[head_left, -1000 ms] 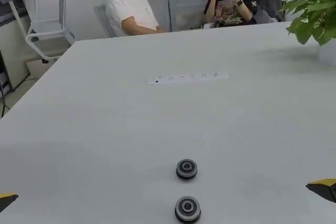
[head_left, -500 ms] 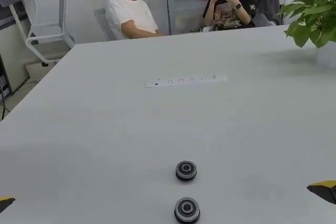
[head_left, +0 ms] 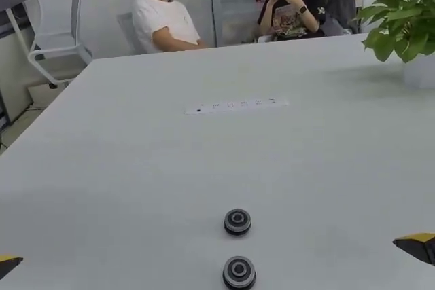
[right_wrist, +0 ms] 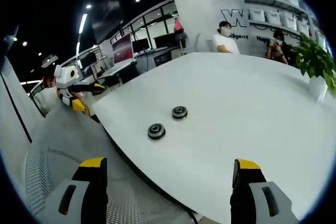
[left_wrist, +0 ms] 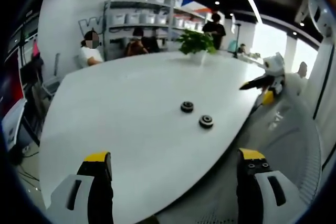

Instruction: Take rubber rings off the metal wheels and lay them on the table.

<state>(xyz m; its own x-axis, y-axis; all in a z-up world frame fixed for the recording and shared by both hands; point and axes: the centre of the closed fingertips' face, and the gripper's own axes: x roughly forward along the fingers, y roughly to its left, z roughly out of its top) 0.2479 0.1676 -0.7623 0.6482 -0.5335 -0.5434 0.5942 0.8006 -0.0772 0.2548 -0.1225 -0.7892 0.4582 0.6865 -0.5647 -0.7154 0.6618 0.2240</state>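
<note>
Pale grey table (head_left: pixel 122 168) fills most of this office scene, and both grippers hang just off its near edge, touching nothing. The left gripper (left_wrist: pixel 174 157) has its yellow-tipped jaws spread wide with nothing between them, and the right gripper (right_wrist: pixel 169 164) is just as wide and just as bare. In the head view their yellow tips poke in at the lower left and lower right corners. Between them, close to the near edge, two metal wheels lie flat. The near wheel (head_left: pixel 239 272) and the far wheel (head_left: pixel 237 221) sit close together but apart, each with a dark rubber ring (head_left: pixel 226 274) around its rim. Farther up the table lies a white power strip (head_left: pixel 236 105), with a potted plant (head_left: pixel 401 11) at the far right. Two seated people (head_left: pixel 166 22) are at the far end, beside a white chair (head_left: pixel 58 35).
</note>
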